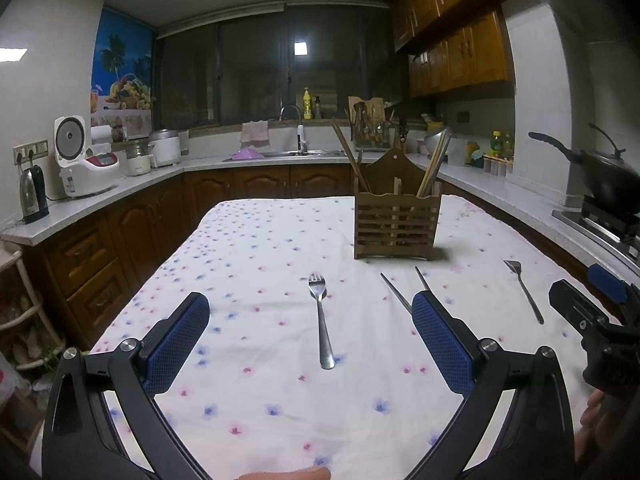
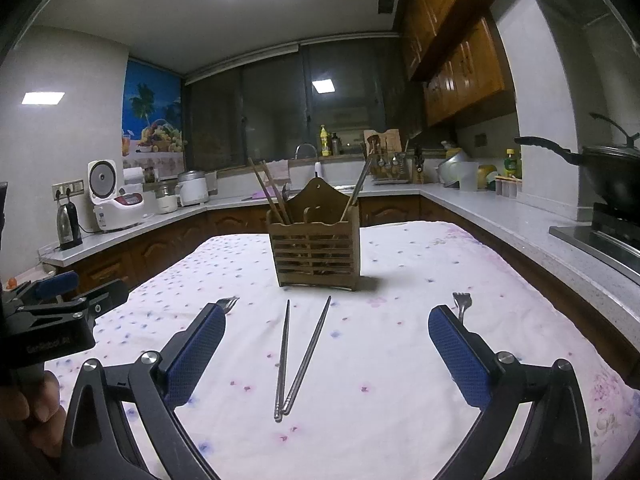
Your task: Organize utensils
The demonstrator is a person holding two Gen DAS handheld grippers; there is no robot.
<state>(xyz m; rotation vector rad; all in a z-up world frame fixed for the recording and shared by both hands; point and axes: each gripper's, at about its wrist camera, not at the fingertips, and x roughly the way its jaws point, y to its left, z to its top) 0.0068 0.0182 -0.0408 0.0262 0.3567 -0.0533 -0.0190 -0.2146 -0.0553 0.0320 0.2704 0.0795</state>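
Steel chopsticks (image 2: 298,360) lie between the wide-open right tool (image 2: 326,344); left tool (image 1: 310,336), also open, straddles a fork (image 1: 322,320).

The one readable text is a faint pale line on the black body of the left gripper (image 2: 52,332), at about nine o'clock in the right wrist view; it seems to read "GenRobot.AI". Labels on the rice cooker (image 1: 86,160) and yellow bottle (image 1: 307,103) are too small to read.
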